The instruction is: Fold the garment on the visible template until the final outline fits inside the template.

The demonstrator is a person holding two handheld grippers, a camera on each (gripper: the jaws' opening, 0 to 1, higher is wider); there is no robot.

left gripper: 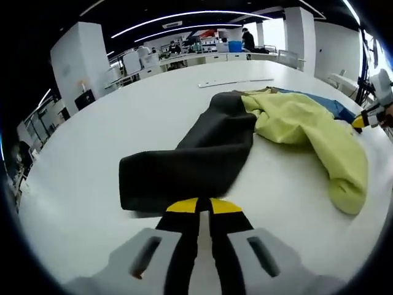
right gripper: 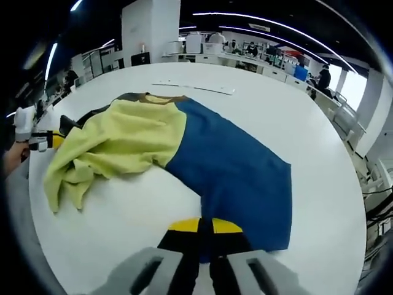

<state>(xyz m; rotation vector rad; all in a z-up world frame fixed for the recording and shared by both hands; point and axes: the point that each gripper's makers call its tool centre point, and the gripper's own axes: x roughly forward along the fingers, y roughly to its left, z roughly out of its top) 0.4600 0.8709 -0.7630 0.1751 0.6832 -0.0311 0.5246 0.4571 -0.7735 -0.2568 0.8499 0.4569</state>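
Note:
A garment lies crumpled across the white table (left gripper: 92, 184). It has a dark grey part (left gripper: 196, 153), a yellow-green middle (left gripper: 307, 126) and a blue part (right gripper: 233, 166). My left gripper (left gripper: 204, 206) is shut on the near edge of the dark grey part, with its yellow tips pressed together. It also appears at the left of the right gripper view as the left gripper (right gripper: 52, 140), beside the dark cloth (right gripper: 80, 120). My right gripper (right gripper: 206, 225) is shut on the near hem of the blue part. Its yellow tip reaches in as the right gripper (left gripper: 362, 121) by the blue cloth (left gripper: 334, 106).
A thin white strip (left gripper: 236, 82) lies flat on the table beyond the garment, seen too as the strip (right gripper: 193, 86). The table's curved edge (right gripper: 344, 246) runs close on the right. Desks, pillars and a person (left gripper: 247, 38) stand far behind.

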